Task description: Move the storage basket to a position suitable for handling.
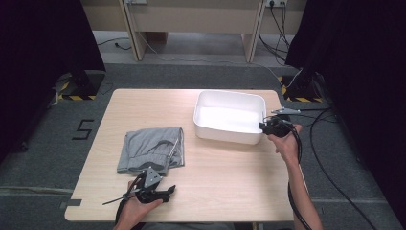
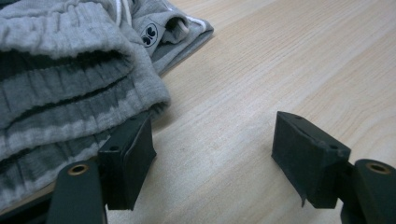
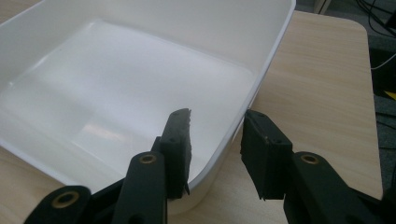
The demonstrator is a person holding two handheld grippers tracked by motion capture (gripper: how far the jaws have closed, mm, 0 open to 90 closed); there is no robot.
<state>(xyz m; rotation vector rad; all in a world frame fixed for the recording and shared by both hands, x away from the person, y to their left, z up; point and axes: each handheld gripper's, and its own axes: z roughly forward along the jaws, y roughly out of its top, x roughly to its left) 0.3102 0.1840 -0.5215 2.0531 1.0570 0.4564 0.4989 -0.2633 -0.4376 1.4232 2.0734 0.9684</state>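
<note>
The folded grey sweatpants (image 1: 152,148) look soft and limp — best pinched at the thick waistband by the wide-open, empty left gripper (image 2: 212,163) — while the right gripper (image 3: 215,154) straddles the white tub's (image 3: 268,60) rim, unclosed.

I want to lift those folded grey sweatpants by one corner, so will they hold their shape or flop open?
The grey sweatpants are soft ribbed knit lying in loose folded layers, so a one-corner lift would probably let them droop and unfold. They look light and unlikely to slide far on the wooden table. The open left gripper sits at their edge; pinching several layers should help.
</note>
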